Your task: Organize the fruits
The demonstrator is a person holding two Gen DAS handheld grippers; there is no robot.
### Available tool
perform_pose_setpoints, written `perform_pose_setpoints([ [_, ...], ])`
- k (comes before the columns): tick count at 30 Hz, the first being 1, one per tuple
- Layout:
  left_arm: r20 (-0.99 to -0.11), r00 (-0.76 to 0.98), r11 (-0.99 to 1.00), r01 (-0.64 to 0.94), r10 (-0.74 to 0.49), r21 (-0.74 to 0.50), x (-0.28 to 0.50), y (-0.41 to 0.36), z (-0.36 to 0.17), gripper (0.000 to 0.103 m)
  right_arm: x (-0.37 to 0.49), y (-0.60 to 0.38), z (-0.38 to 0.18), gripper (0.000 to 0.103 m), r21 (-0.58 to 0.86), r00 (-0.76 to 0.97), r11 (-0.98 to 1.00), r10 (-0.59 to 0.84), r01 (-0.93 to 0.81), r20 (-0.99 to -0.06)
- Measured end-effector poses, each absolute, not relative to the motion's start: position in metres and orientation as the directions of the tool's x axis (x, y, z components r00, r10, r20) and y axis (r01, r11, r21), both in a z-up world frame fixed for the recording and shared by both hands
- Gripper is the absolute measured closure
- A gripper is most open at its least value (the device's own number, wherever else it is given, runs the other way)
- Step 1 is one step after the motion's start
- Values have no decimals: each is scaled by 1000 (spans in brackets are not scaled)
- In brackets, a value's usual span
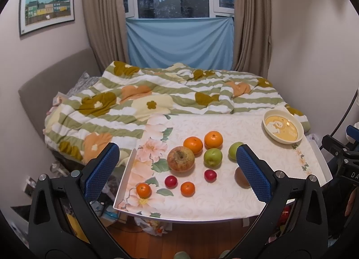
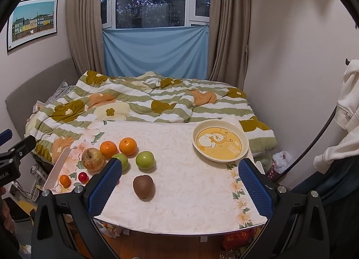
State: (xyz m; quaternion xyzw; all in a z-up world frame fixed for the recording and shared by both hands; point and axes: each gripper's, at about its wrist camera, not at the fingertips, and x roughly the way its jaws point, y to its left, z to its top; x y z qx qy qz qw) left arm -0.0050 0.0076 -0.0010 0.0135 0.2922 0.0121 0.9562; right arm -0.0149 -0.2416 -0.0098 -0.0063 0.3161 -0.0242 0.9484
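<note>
Plate [image 2: 221, 142] at table [image 2: 179, 203] far edge, both claws spread

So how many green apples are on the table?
2. One green apple sits behind the kiwi; the other green apple is left of it, below the big oranges. None looks hidden.

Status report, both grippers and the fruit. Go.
Left gripper open, empty. Right gripper open, empty. Fruit loose on table; plate empty. Kiwi nearest right gripper, path clear.
</note>
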Motion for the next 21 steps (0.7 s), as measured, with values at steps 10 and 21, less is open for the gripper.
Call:
perform_pose_setpoints([
  [10,-559,829,999,-15,32,34,-5,7,-1,0,-15,-248,-7,0,-16,799,999,-49,50,-600],
  [21,-557,830,999,-17,32,32,-5,7,-1,0,-15,-248,-7,0,-16,800,999,-52,52,-598],
])
